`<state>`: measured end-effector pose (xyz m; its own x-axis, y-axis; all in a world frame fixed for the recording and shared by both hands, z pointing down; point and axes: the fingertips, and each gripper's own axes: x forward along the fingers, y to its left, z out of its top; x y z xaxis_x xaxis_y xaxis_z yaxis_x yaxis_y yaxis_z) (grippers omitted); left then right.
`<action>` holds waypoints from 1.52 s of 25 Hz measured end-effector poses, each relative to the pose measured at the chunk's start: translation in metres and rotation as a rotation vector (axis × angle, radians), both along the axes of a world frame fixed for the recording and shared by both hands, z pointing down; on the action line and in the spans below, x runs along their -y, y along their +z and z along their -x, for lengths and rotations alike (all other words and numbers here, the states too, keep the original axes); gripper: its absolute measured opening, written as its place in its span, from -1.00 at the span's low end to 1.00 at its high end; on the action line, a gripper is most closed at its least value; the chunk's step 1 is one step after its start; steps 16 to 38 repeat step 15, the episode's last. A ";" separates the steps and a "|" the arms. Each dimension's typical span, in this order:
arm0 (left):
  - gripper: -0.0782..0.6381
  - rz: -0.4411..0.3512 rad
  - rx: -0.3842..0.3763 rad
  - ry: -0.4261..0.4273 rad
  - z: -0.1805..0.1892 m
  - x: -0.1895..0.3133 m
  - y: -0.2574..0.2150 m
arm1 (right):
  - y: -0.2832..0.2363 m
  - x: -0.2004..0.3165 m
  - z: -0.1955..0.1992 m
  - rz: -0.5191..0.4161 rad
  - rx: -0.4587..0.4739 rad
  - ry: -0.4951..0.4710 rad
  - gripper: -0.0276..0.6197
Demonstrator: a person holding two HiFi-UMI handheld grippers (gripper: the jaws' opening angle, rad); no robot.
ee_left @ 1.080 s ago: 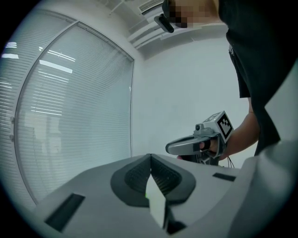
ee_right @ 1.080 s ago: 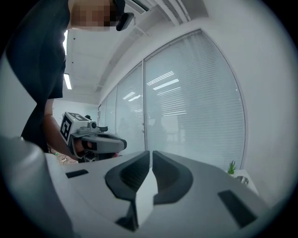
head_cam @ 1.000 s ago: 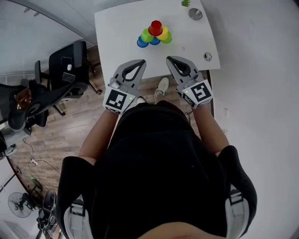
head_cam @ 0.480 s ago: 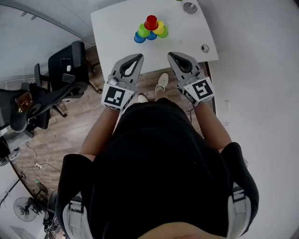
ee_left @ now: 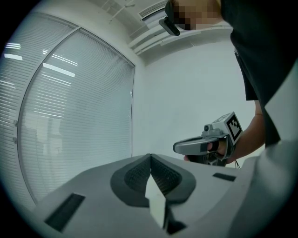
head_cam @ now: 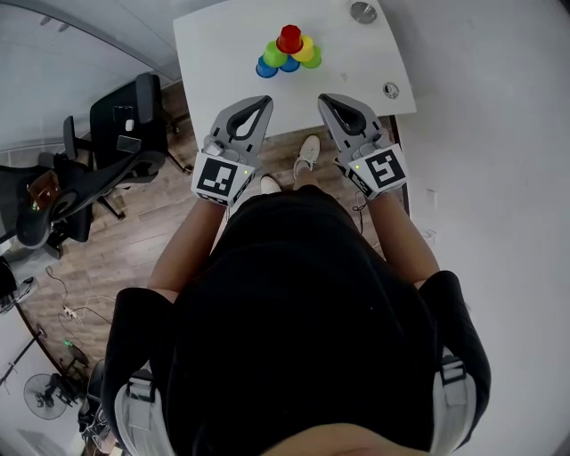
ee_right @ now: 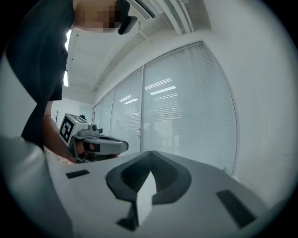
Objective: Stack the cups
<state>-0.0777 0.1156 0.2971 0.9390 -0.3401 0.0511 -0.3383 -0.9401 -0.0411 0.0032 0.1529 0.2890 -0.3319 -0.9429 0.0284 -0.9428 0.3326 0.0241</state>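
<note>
The cups [head_cam: 288, 52] stand as a small pyramid toward the far side of the table [head_cam: 214, 53]. A red cup [head_cam: 289, 37] crowns the green, yellow and blue ones below it, so I judge the stacking done or very nearly so. My left gripper [head_cam: 264, 101] and right gripper [head_cam: 324, 101] both sit at the table's near edge, well apart from the pile and pointing level toward it. Each has its jaws pressed together with nothing between them. I read that as a rest pose, held clear so that nothing nudges the pyramid. A round metal object [head_cam: 362, 12] lies at the table's far right corner. An office chair [head_cam: 125, 125] stands off the table's left side.
</note>
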 end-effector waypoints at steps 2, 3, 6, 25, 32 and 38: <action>-0.75 0.007 0.013 0.007 0.001 -0.001 0.004 | 0.001 0.002 0.001 0.000 -0.009 0.000 -0.90; -0.75 0.007 0.018 0.009 0.001 -0.002 0.006 | 0.001 0.002 0.001 0.000 -0.008 0.001 -0.90; -0.75 0.015 0.029 0.003 0.002 -0.004 0.011 | 0.002 0.002 0.002 -0.001 -0.002 0.003 -0.90; -0.75 0.017 0.030 0.000 -0.001 -0.004 0.009 | 0.002 -0.003 0.001 0.009 0.003 -0.005 -0.90; -0.75 0.017 0.030 0.000 -0.001 -0.004 0.009 | 0.002 -0.003 0.001 0.009 0.003 -0.005 -0.90; -0.75 0.017 0.030 0.000 -0.001 -0.004 0.009 | 0.002 -0.003 0.001 0.009 0.003 -0.005 -0.90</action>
